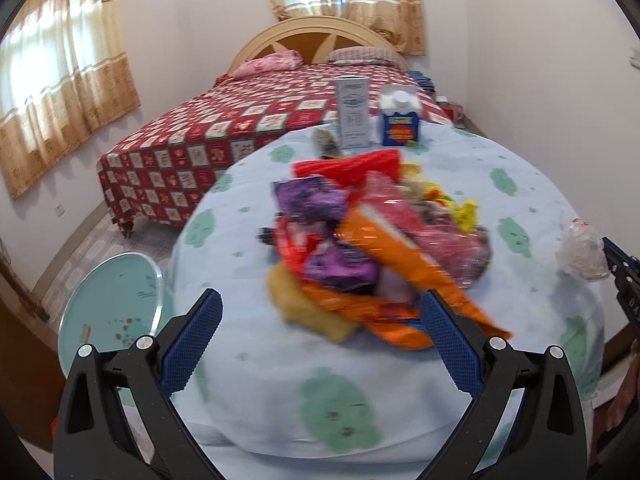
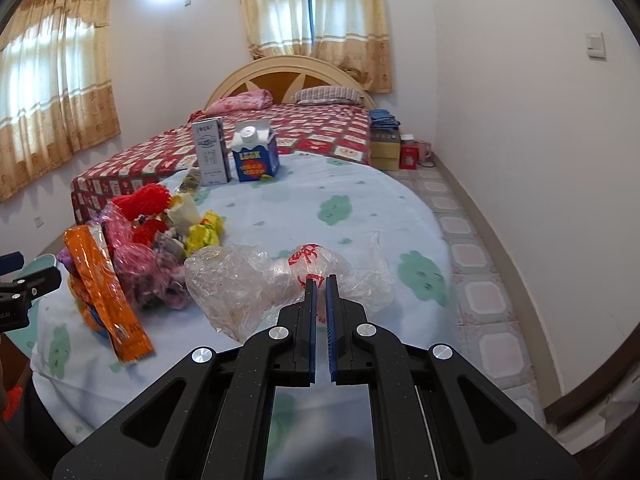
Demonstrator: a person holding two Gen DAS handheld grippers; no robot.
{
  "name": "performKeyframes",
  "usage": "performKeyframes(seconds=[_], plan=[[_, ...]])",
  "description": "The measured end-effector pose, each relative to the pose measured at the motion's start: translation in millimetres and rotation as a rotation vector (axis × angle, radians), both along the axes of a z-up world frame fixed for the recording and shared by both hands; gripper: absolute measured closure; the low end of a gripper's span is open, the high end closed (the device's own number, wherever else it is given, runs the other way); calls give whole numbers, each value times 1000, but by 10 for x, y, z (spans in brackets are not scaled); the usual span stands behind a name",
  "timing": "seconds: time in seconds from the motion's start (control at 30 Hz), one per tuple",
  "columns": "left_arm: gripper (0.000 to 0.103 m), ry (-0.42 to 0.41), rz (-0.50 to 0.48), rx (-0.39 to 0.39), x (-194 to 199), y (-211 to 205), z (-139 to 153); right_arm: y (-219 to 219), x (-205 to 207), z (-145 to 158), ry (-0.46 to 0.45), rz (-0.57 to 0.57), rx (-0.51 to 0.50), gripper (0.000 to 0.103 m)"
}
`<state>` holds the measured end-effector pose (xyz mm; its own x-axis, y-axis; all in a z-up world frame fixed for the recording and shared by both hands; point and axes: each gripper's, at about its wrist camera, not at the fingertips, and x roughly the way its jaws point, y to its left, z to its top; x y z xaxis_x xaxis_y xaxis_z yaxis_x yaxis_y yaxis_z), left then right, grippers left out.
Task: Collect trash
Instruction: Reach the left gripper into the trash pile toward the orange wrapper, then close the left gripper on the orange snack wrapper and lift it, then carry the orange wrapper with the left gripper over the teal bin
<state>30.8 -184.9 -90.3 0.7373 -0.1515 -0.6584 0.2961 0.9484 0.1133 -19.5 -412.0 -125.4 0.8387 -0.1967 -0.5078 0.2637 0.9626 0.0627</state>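
A heap of trash (image 1: 376, 240) lies on the round table (image 1: 320, 392): an orange wrapper (image 1: 400, 264), purple and pink wrappers, a red fluffy piece, yellow bits. My left gripper (image 1: 320, 312) is open and empty, just short of the heap's near edge. My right gripper (image 2: 321, 280) is shut on a crumpled clear plastic bag (image 2: 248, 280) with red print, right of the heap (image 2: 132, 248). The bag also shows in the left wrist view (image 1: 582, 254) at the far right.
A grey carton (image 2: 211, 152) and a blue-and-white carton (image 2: 256, 156) stand at the table's far edge. A round glass stool top (image 1: 112, 304) is left of the table. A bed (image 1: 248, 120) lies behind. Boxes (image 2: 386, 148) stand by the right wall.
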Motion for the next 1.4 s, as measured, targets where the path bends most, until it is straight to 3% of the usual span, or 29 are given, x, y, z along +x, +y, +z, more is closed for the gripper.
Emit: performKeyframes(seconds=[0.33,0.4,0.43,0.5,0.53,0.6,0.63,0.97,1.2,1.4], plan=[[10,86,-55,24,96,-552,-239,-106,-65,-72,-34,-23,30,97],[37,119,-75,25,121,-598,-295,-102,-71,-77,-40,-21,33,98],[41,133,-90,22,120,-612,-305,-110,-74,-79,-43,-21,37,98],[67,130,-122,19,83,-614,-269,-121,-91,-78,-52,-19,43,98],[70,133,-135,14,69,-609,-255,-125,-98,-75,-55,-19,45,98],[89,117,-161,0,9,-567,-186,-119,-103,-60,-60,-17,48,98],[92,105,-176,-6,-28,-541,-135,-101,-101,-42,-64,-13,46,98],[92,9,-178,-45,-154,-83,279,155,-34,205,-87,37,10,98],[92,-62,-98,-12,-71,345,398,459,200,301,-87,105,-5,98],[92,-64,-25,-17,85,691,374,771,378,385,-97,166,-20,98]])
